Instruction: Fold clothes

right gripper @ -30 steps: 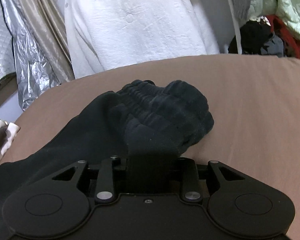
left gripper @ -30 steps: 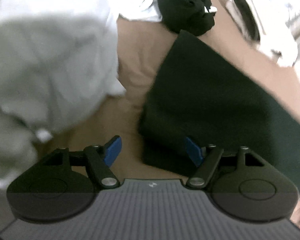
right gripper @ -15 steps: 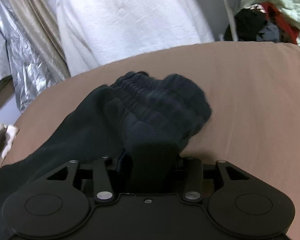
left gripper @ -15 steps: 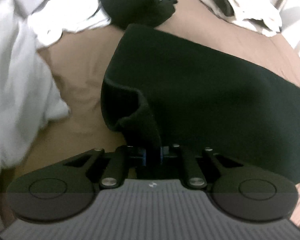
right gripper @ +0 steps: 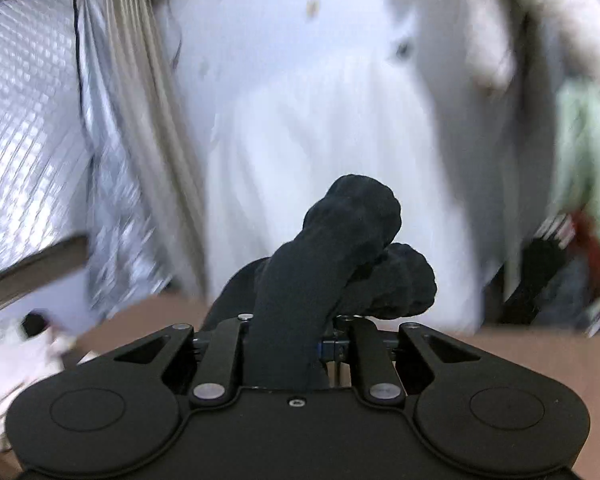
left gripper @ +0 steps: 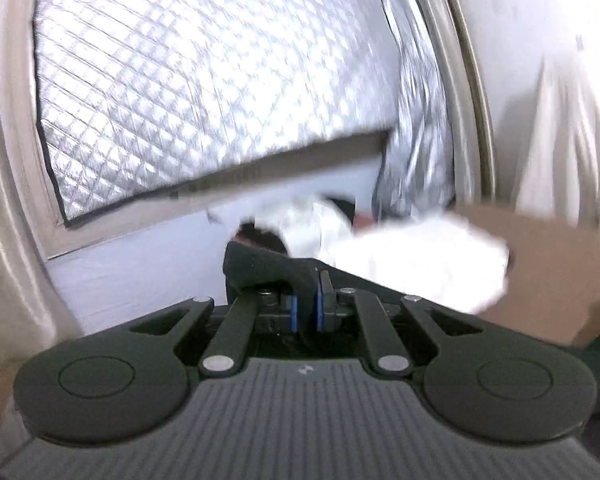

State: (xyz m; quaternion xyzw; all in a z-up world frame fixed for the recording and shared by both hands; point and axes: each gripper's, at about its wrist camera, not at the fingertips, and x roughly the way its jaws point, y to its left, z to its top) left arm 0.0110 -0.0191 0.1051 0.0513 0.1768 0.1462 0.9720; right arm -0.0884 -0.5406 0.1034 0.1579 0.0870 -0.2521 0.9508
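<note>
While both grippers, left (left gripper: 305,308) and right (right gripper: 288,344), pinch the black garment (right gripper: 340,248), bunched cloth beyond the right fingertips could slip.

Left hand-held gripper (left gripper: 305,312) and right hand-held gripper (right gripper: 288,344) clamped (both raised)

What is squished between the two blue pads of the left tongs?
A fold of the black garment sits between the blue pads of the left tongs, pinched tight. The left wrist view shows it.
</note>
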